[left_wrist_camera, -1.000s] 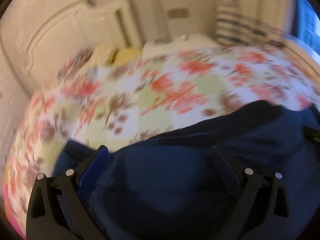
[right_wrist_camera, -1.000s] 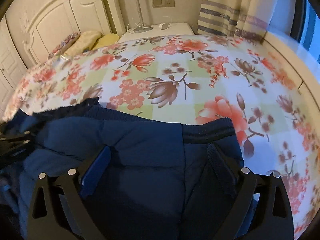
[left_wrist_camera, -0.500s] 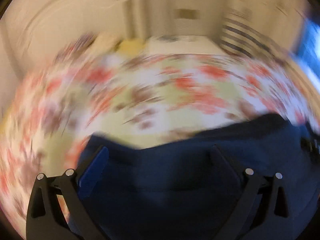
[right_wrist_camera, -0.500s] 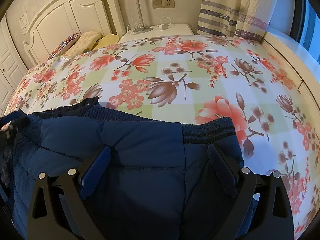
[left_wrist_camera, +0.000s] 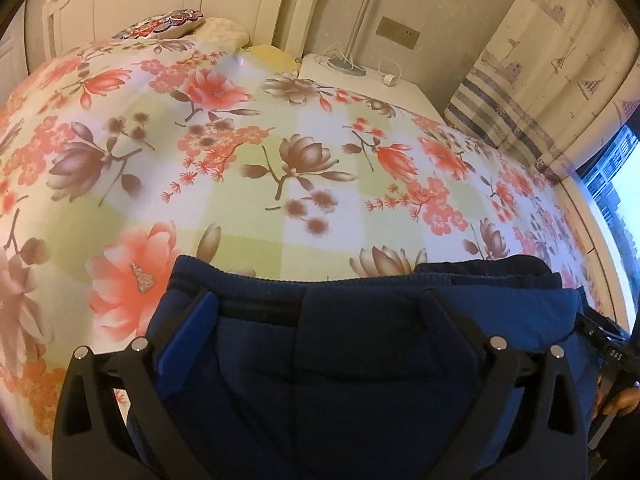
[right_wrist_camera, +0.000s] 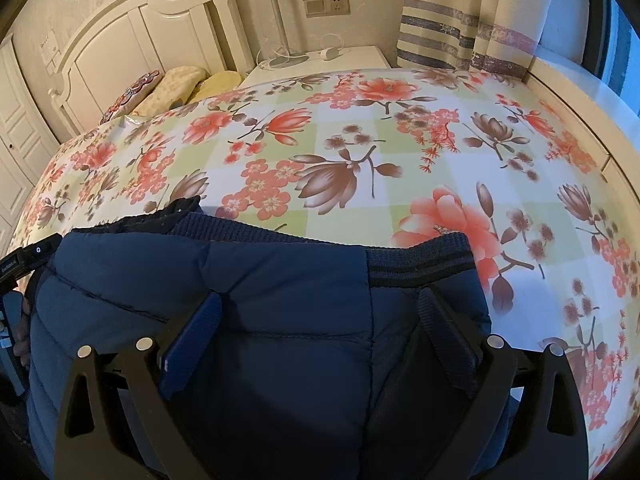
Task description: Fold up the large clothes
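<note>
Hand-held grippers (left_wrist_camera: 316,312) (right_wrist_camera: 320,312) wide over jacket (right_wrist_camera: 260,320)

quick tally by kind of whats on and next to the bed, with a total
navy padded jacket: 1
pillows at the headboard: 3, one patterned, two yellowish
white bedside table: 1
handheld tool, left and right: 2
total: 7

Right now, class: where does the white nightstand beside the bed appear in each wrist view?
Left wrist: the nightstand sits top centre-right, beyond the floral bedspread.
Right wrist: the nightstand sits top centre, between headboard and curtain.
Shared landmark: the wall socket plate above it.
</note>
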The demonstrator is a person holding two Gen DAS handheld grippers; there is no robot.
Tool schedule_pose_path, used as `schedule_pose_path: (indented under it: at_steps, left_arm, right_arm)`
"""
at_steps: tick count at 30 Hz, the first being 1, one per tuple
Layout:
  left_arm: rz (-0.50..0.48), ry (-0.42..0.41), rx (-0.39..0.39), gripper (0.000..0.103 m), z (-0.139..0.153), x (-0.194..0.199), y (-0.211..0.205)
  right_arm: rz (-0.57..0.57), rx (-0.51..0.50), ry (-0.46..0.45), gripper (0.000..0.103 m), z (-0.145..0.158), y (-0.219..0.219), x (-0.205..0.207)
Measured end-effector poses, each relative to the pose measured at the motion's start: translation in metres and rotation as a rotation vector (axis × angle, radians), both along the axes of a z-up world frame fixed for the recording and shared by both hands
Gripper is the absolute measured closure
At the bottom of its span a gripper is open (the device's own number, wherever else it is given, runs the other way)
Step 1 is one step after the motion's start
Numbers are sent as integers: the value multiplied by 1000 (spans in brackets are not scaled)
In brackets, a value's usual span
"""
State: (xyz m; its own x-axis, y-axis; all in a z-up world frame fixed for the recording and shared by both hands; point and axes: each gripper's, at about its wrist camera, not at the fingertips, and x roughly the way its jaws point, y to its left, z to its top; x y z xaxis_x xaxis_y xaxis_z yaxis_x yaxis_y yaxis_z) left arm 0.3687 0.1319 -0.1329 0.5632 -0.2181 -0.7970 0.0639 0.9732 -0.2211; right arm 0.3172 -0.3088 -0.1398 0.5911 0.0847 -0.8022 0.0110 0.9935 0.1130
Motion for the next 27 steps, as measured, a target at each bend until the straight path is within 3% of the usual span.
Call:
schedule_pose_path:
  at_steps: [2,3,5,7,9,12,14,16,18,24,26,27]
  left_arm:
    - [32,-2,74,3,10,-6,-6]
    - [58,-35,132,3,21,-15,-13]
    - [15,-120,151,3,42,-35,-31]
    - [-51,-148,163,3,56,-52,-53]
    - [-113,-187,228,2,60,-73,-84]
    - [-166,-172,346,2,31,-79,-114]
    - [-172,-79,336,2,1,-67,-114]
    - [-150,-70,241,2,1,-63,-101]
    - [-145,-61,210,2,3,-63,-94]
    - [-14,-173,333,2,24,-95,-43]
    - [64,-136,344,2,18,-97,-15]
    - [99,-91,302,2,11,-94,1]
  right_arm:
    - [-1,-22,9,8,4,2,0]
    - [-27,-81,2,8,10,6,-3]
    - [-19,-124,-61,8,29,23,-18]
    - [79,-118,-96,8,42,48,-34]
    - [189,-180,-102,7,46,82,-51]
    - [330,-270,-74,7,27,127,-70]
    - [319,-307,-61,5,9,136,-68]
    - [312,-238,-39,5,6,127,-62]
    - [306,-187,-22,5,7,119,-58]
    - [124,-169,-103,5,30,69,-72]
    - [31,-156,-76,5,26,38,-71]
    - [-13,-121,-46,5,18,20,-69]
